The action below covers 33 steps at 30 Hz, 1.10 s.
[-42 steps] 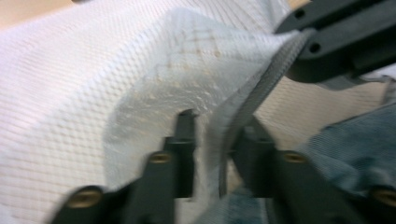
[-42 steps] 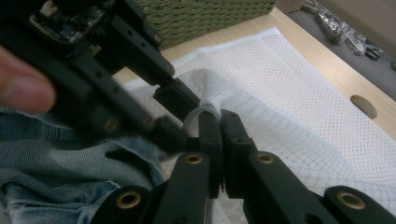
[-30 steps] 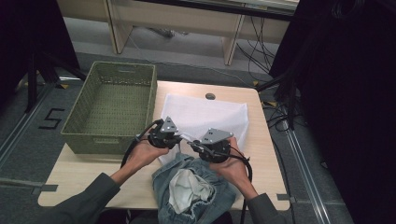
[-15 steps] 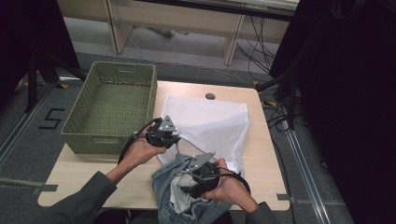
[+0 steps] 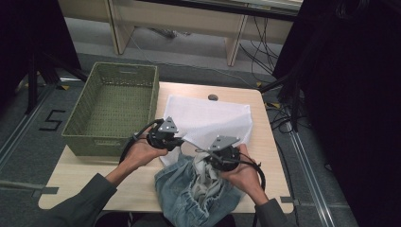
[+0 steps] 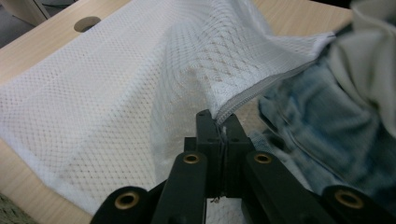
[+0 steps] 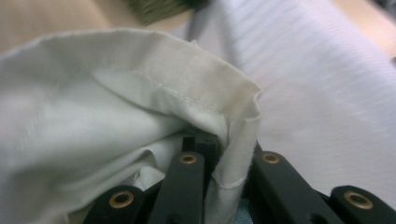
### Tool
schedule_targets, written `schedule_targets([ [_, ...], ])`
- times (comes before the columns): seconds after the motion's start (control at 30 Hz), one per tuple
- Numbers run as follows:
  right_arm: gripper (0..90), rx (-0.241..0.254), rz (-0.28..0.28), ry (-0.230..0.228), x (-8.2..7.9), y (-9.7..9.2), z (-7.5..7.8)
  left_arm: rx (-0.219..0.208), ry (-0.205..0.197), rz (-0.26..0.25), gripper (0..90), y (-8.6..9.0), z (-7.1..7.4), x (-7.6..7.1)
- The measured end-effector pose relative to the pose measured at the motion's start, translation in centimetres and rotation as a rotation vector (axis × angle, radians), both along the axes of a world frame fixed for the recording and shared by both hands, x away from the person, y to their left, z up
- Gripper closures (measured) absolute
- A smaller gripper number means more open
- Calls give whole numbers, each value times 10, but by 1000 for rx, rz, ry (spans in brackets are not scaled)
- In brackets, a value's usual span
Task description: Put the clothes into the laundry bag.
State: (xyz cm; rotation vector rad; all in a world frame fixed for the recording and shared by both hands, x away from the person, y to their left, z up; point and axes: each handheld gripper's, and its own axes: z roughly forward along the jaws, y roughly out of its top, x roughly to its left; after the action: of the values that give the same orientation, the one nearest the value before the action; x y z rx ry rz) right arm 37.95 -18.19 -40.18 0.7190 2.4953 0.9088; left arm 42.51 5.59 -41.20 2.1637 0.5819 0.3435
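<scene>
Two grippers are at work over the wooden surface point(image 5: 94, 175), and we see both clamped on fabric. Our left gripper point(image 6: 223, 128) has its fingers pressed fully together on the zippered edge of the white mesh laundry bag point(image 6: 116, 93), right at the corner where the zipper tape runs off toward the denim. That pinched edge is lifted, so the mesh rises into a soft ridge while the rest of the bag lies spread flat across the surface. From the high view the left gripper point(image 5: 176, 140) sits at the bag's near left corner, just beside the green woven basket point(image 5: 80, 124), which stands on the left end of the surface.

Over to our right gripper point(image 7: 219, 140): its fingers are closed on a hemmed fold of pale cream cloth point(image 7: 116, 102), the stitched edge draped over and around the tips, with the white mesh blurred behind. In the high view the right gripper point(image 5: 215, 158) holds that pale lining at the top of the blue jeans point(image 5: 182, 198), which lie bunched at the near edge of the surface, touching the bag's near edge. A small dark round hole point(image 5: 213, 97) shows near the far edge of the surface, just beyond the bag.
</scene>
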Motion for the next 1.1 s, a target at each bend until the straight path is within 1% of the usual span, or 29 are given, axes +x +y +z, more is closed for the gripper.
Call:
schedule_targets([
  [0.03, 863, 3, -22, 0, 5, -1, 4, 4, -2, -2, 879, 0, 2, 0],
  [0.07, 863, 0, -40, -23, 11, 0, 5, -1, -6, 2, 879, 0, 3, 1],
  [0.1, 863, -8, -53, -36, 18, 1, 5, -12, 2, 10, 879, 1, 3, 1],
  [0.13, 864, -13, -75, -48, 24, 1, 4, -7, -10, 6, 879, 1, 3, 2],
  [0.17, 864, -15, -99, -64, 31, 1, 1, -7, -9, 10, 878, 2, 3, 3],
  [0.23, 863, -14, -112, -59, 40, 1, -5, -13, -7, 22, 878, 3, 2, 6],
  [0.27, 861, -22, -91, -51, 41, 2, -8, -19, 0, 30, 878, 3, 1, 7],
  [0.3, 858, -29, -70, -26, 39, 4, -13, -26, 5, 32, 878, 4, 1, 8],
  [0.37, 852, -48, -23, -9, 34, 10, -23, -42, 10, 42, 878, 6, 2, 10],
  [0.43, 847, -58, 2, 27, 30, 15, -32, -58, 15, 50, 878, 6, 2, 11],
  [0.47, 844, -67, 0, 45, 29, 17, -34, -67, 18, 52, 878, 6, 1, 11],
  [0.5, 843, -74, 8, 57, 30, 18, -38, -54, 18, 42, 878, 6, 1, 11],
  [0.57, 843, -85, -2, 77, 34, 20, -43, -46, 12, 33, 878, 3, 1, 8],
  [0.6, 844, -80, -15, 80, 38, 19, -45, -41, 5, 20, 878, 2, 1, 7],
  [0.63, 845, -72, -27, 90, 41, 18, -46, -51, 5, 13, 878, 1, 0, 7],
  [0.67, 845, -69, -48, 80, 44, 17, -46, -48, 8, 4, 878, 0, 0, 6],
  [0.7, 845, -78, -30, 57, 49, 14, -46, -52, 0, 0, 878, 0, 0, 6],
  [0.73, 843, -58, -76, 78, 48, 13, -46, -50, 3, -1, 878, -1, 0, 6],
  [0.77, 836, -49, -97, 78, 49, 11, -45, -33, 1, -12, 878, 0, 0, 6],
  [0.8, 817, -41, -111, 88, 50, 8, -45, -47, 2, -1, 877, 0, -1, 6],
  [0.83, 776, -19, -131, 102, 50, 7, -46, -35, 2, -5, 877, 1, 0, 6],
  [0.87, 714, 8, -155, 123, 49, 6, -47, -35, 0, -5, 877, 1, 0, 7],
  [0.9, 650, 20, -155, 140, 49, 5, -46, -44, 8, 5, 877, 1, -1, 6],
  [0.93, 594, 19, -156, 152, 47, 3, -41, -46, 2, 0, 877, 2, -1, 7],
  [0.97, 558, 39, -156, 124, 44, 2, -37, -42, 1, -1, 876, 2, 0, 7],
  [1.0, 532, 68, -146, 121, 40, 0, -29, -56, 10, 0, 875, 3, 0, 8],
  [1.03, 501, 105, -136, 122, 35, -2, -20, -51, 13, 4, 875, 4, 0, 9],
  [1.07, 483, 121, -113, 120, 29, -7, -9, -57, 13, 8, 875, 5, 0, 10],
  [1.1, 479, 185, -109, 87, 22, -7, -4, -64, 14, 17, 875, 5, -1, 11],
])
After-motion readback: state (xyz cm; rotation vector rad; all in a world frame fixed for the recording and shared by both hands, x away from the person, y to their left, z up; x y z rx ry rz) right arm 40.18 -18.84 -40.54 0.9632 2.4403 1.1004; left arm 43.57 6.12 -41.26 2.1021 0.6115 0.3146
